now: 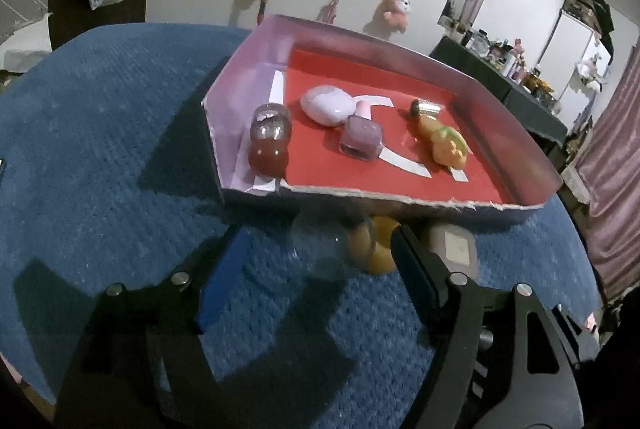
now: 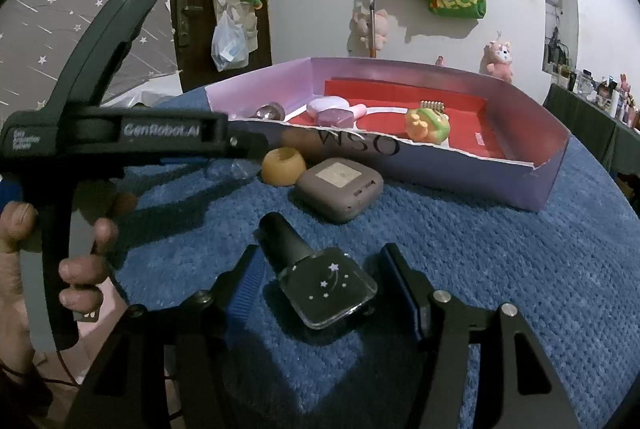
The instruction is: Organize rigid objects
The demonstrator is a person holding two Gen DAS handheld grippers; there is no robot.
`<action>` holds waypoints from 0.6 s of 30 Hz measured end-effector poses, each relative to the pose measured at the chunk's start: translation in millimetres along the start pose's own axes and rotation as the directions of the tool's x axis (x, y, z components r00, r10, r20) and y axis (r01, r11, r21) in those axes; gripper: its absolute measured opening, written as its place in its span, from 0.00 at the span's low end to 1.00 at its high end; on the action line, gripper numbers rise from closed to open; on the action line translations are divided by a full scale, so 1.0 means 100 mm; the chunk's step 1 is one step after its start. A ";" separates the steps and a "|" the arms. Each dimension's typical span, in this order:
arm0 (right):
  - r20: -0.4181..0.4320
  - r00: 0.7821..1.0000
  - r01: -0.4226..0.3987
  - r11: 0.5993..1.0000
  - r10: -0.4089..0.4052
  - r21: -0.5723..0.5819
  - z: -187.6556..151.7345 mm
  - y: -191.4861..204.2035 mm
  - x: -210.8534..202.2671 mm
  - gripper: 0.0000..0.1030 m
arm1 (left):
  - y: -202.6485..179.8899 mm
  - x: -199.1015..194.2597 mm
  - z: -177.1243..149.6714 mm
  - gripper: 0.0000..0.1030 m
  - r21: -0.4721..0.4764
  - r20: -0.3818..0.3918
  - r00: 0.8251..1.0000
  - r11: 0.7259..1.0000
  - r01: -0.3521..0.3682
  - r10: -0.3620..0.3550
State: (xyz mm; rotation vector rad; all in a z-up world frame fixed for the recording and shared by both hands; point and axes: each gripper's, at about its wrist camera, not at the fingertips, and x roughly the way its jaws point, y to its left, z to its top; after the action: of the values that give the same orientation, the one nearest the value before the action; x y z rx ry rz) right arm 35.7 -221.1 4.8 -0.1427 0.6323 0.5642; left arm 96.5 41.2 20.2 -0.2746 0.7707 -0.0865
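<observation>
A lilac-walled box [image 1: 256, 69] with a red floor holds a brown bear-shaped bottle [image 1: 269, 143], a lilac oval case [image 1: 326, 105], a purple polish bottle [image 1: 360, 137] and an orange-green toy [image 1: 448, 145]. On the blue cloth before it lie a clear dome [image 1: 324, 245], an orange ring [image 1: 378, 249] and a grey case [image 1: 454, 249]. My left gripper [image 1: 304, 277] stands open just behind the dome without touching it. My right gripper [image 2: 324, 293] is open around a black star-marked polish bottle [image 2: 330, 281], with small gaps at both pads.
The blue cloth [image 2: 520, 269] covers a round table that drops off at the right. In the right wrist view a person's hand [image 2: 80, 269] holds the left tool at the left side. The box front wall [image 2: 460, 169] is torn low.
</observation>
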 end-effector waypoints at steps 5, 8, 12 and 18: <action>0.012 1.000 0.018 0.999 -0.018 -0.031 -0.02 0.03 0.00 0.55 | -0.04 0.06 -0.04 0.52 0.025 -0.009 0.999 0.999 0.034 -0.034; 0.016 1.000 0.014 0.999 -0.014 -0.037 -0.04 0.02 -0.01 0.50 | -0.07 0.04 -0.05 0.37 0.030 -0.003 0.998 0.998 0.062 -0.062; 0.016 1.000 0.012 0.999 -0.012 -0.035 -0.03 0.02 -0.02 0.46 | -0.06 0.03 -0.06 0.36 0.032 -0.003 0.997 0.996 0.079 -0.079; 0.008 1.000 0.005 1.000 -0.005 -0.019 -0.03 0.01 -0.04 0.43 | -0.02 -0.06 -0.11 0.36 0.020 -0.006 0.996 0.995 0.093 -0.093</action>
State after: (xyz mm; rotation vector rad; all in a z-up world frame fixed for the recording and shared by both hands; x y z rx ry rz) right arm 30.9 -223.0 5.4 -0.1595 0.6184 0.5657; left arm 84.6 38.1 17.3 -0.2908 0.7615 -0.1830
